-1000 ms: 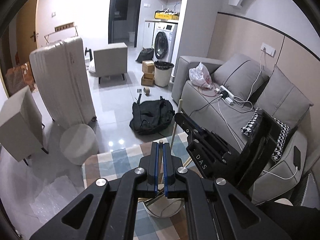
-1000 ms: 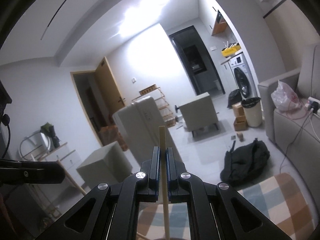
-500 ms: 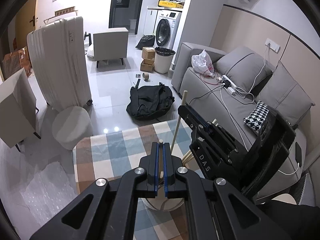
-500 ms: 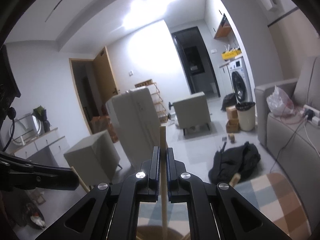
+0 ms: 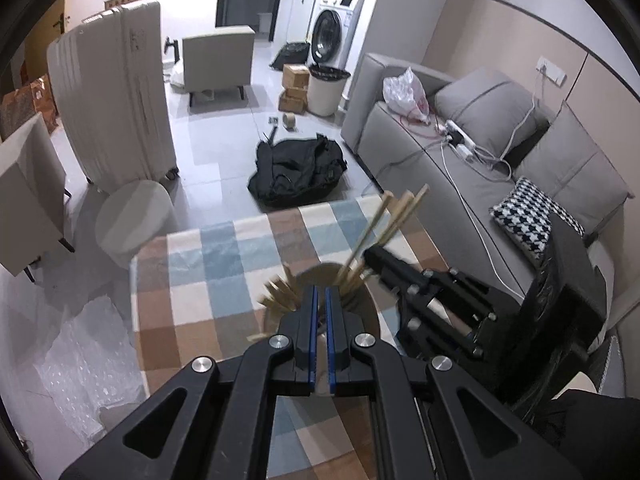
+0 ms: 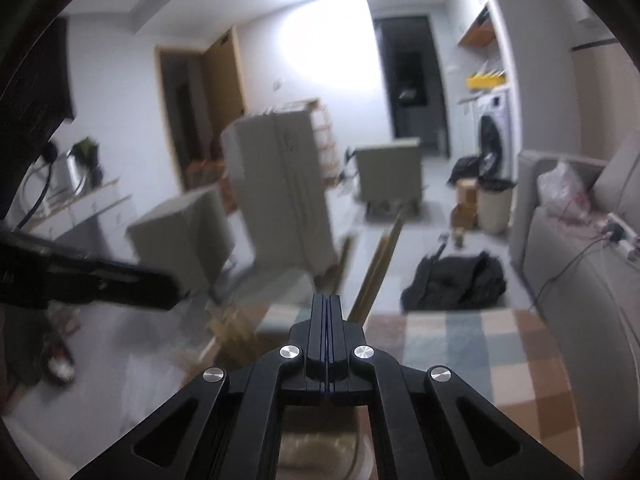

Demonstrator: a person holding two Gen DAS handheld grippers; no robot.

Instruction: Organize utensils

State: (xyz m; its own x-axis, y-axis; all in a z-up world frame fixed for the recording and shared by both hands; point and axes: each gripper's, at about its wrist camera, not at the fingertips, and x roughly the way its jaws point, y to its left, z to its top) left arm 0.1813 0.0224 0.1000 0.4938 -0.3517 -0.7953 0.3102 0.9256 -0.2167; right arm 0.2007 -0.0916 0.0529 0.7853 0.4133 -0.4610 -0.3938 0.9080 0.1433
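Left hand-held gripper (image 5: 320,294) clenched, blue pads nearly together with only a thin slit between them, nothing visibly held; it hangs right over the holder (image 5: 362,314), a round brownish cup on the checked tabletop (image 5: 192,272). Chopsticks (image 5: 394,216) stand in the holder, one bundle leaning up and to the right, a second blurred bunch (image 5: 276,294) sticking out at the left rim. Right hand-held gripper (image 6: 327,304) also clenched, pads flat together, nothing between them; in the left wrist view its black body (image 5: 436,300) sits just right of the holder, tip next to the leaning sticks. In the right wrist view the chopsticks (image 6: 380,260) rise just right of the closed tips, and a blurred bunch (image 6: 234,328) lies to the lower left; cannot tell if the tips touch any stick. The left gripper's finger (image 6: 108,278) shows as a dark bar at the left. Behind on the floor: black bag (image 5: 298,170), white suitcase (image 5: 116,100); grey sofa (image 5: 500,160) at right.
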